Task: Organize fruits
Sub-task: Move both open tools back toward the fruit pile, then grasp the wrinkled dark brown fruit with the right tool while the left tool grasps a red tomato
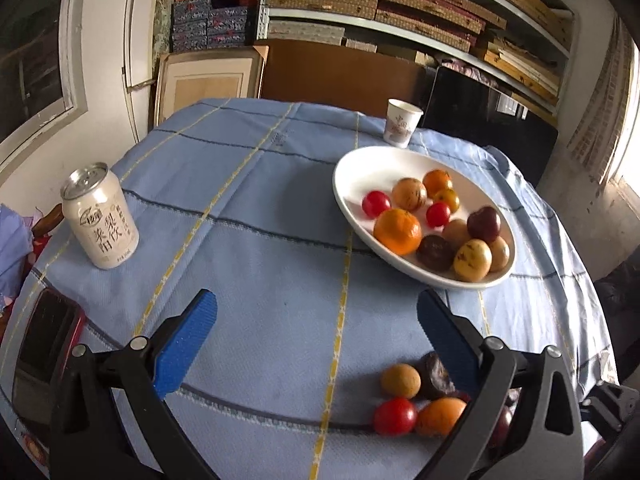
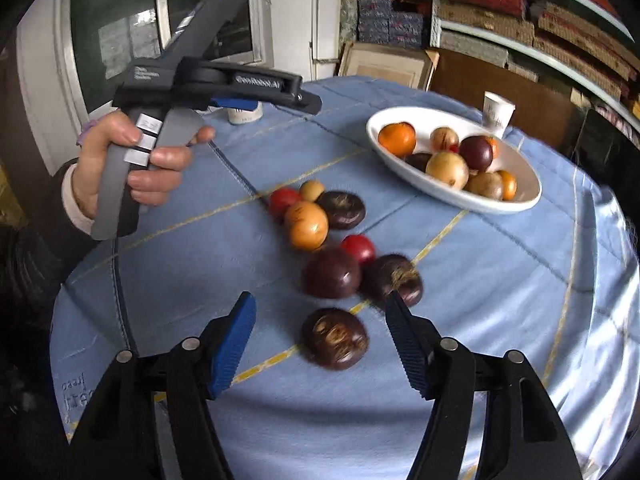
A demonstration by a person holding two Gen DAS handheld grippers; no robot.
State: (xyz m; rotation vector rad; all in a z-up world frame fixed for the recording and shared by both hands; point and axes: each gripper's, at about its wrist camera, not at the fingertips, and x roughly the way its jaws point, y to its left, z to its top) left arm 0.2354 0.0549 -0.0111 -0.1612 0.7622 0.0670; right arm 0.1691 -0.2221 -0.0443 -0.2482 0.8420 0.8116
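White oval plate runs long axis left-near to right-far — both tongs gape, empty.

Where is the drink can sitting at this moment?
In the left wrist view the drink can stands upright at the left edge of the blue tablecloth, far left of the white plate and apart from all fruit.

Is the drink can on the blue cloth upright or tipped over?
Upright. The drink can stands on its base on the blue tablecloth, its silver top facing up. Whether it has been opened, the left wrist view does not show.
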